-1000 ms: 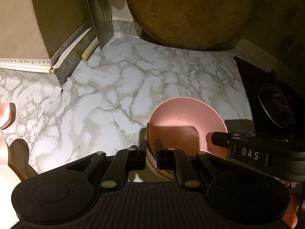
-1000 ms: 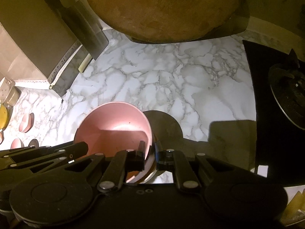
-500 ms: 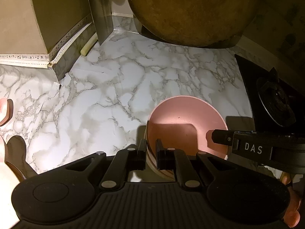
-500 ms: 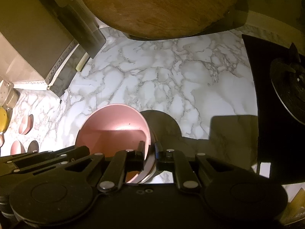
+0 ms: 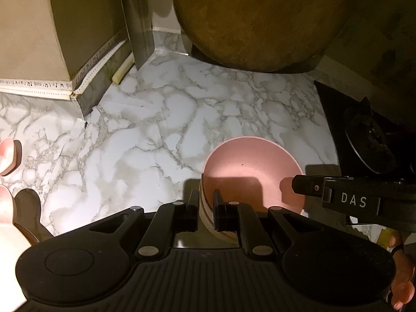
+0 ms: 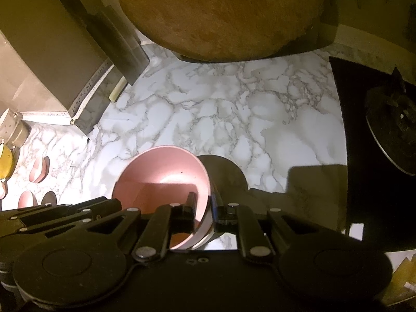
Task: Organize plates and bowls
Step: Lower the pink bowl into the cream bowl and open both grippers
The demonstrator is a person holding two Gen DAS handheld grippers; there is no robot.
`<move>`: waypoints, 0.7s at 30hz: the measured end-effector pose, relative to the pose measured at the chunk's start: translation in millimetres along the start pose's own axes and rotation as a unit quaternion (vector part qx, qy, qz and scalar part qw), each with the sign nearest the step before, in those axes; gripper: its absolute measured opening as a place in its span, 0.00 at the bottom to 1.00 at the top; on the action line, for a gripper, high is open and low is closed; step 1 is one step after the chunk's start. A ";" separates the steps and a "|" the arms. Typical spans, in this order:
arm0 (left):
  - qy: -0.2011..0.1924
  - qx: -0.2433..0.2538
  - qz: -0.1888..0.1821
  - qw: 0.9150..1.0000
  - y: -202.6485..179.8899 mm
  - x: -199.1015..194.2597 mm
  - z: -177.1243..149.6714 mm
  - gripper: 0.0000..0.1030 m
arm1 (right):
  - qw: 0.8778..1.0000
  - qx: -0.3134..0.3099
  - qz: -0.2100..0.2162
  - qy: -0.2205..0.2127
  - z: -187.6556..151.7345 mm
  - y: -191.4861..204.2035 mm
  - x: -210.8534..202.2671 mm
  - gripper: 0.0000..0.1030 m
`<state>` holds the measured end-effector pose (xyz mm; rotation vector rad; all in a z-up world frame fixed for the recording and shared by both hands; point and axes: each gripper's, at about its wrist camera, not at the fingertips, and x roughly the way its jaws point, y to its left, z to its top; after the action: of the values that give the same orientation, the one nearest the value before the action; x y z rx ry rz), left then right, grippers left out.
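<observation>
A pink bowl [image 5: 249, 176] sits nested in paler bowls [image 5: 208, 225]. The stack hangs over the marble counter [image 5: 156, 130], gripped from both sides. My left gripper [image 5: 206, 200] is shut on the stack's left rim, one finger inside and one outside. My right gripper [image 6: 204, 202] is shut on the right rim of the same pink bowl [image 6: 161, 176], with the white outer rims [image 6: 205, 235] between its pads. Each gripper shows in the other's view: the right one [image 5: 338, 195] at the bowl's far side, the left one [image 6: 65, 215] at lower left. The stack's round shadow [image 6: 223, 171] falls on the marble beside it.
A large round wooden board [image 5: 260, 18] leans at the back. A cardboard box [image 5: 28, 33] and a dark metal sheet [image 5: 137, 20] stand at the left. A black stove with a burner [image 6: 390, 130] borders the right. Small pink dishes [image 6: 39, 166] and a yellow item [image 6: 5, 161] lie far left.
</observation>
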<state>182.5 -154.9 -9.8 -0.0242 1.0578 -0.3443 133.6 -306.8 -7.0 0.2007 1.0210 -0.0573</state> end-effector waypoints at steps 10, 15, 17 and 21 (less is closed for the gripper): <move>-0.040 0.006 -0.015 0.999 10.1 -30.3 -7.2 0.30 | 1.000 -0.021 0.013 -0.017 -7.7 16.2 -23.7 0.19; -0.064 0.007 -0.012 0.998 19.7 -48.6 -11.3 0.40 | 0.998 -0.044 0.018 -0.037 -12.1 32.1 -38.0 0.27; -0.075 0.007 -0.008 0.997 25.5 -56.9 -13.7 0.44 | 0.997 -0.055 0.020 -0.048 -14.3 39.5 -43.9 0.39; -0.089 0.001 -0.002 0.996 41.5 -71.5 -18.2 0.45 | 0.995 -0.071 0.018 -0.074 -18.1 54.4 -54.2 0.63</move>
<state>146.3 -92.4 34.2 -0.0540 0.8802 -0.3395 97.7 -252.5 37.6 0.0828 0.8702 0.0328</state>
